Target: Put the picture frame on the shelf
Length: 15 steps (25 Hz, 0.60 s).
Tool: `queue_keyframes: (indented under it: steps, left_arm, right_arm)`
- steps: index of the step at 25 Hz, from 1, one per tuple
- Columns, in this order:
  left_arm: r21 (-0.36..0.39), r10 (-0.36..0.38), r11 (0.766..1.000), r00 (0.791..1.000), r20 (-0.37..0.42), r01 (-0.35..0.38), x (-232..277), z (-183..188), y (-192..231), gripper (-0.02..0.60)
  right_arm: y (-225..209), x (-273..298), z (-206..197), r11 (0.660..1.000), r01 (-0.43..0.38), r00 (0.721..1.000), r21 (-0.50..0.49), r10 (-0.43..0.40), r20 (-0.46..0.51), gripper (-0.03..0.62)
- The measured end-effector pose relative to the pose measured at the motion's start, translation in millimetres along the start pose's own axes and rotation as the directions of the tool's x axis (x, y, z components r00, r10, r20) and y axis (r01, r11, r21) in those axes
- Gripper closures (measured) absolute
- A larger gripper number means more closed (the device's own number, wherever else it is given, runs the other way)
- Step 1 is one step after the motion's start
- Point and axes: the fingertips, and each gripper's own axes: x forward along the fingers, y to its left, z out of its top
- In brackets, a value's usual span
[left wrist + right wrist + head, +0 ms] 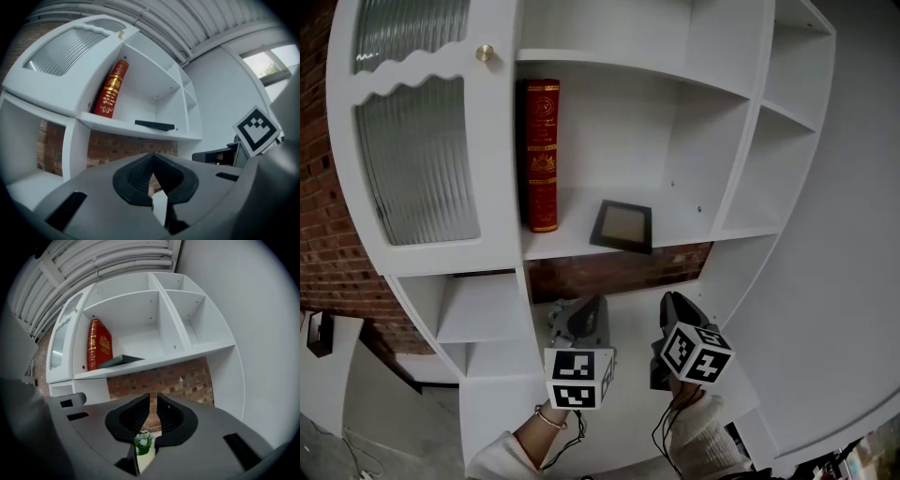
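Right hand-held gripper [672,298] below picture frame [622,226].

On the shelf [684,220], centre of frame: book [541,155] upright at the left end, against the divider; picture frame [622,226] lying flat to its right, apart from it, near the front edge. Left of the book: cabinet door [417,159], with knob [485,53] at its upper right corner. Below the shelf: brick wall [619,277] behind an open bay. Lower centre, before that bay: left tongs [586,305] and right tongs [673,302] side by side, apart, both below the picture frame.
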Motion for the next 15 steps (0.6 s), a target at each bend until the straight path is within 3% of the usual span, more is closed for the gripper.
queue_keyframes:
  steps: [5, 9, 15]
  left_arm:
    - [-0.032, 0.028, 0.999, 0.994, -0.105, -0.031, -15.0, -51.7, 9.1, 0.577]
    - [-0.044, 0.016, 0.999, 0.990, -0.141, -0.022, -35.1, -73.1, 17.3, 0.577]
    - [-0.074, -0.030, 0.997, 0.984, -0.176, 0.017, -74.0, -93.9, 25.4, 0.577]
  right_arm:
    - [-7.1, -3.3, -60.1, 0.999, 0.014, 0.995, 0.051, -0.009, -0.097, 0.534]
    - [-1.4, -18.9, -99.7, 0.995, 0.042, 0.988, 0.087, -0.029, -0.150, 0.534]
    - [22.6, -53.5, -124.2, 0.993, 0.089, 0.981, 0.081, -0.073, -0.177, 0.545]
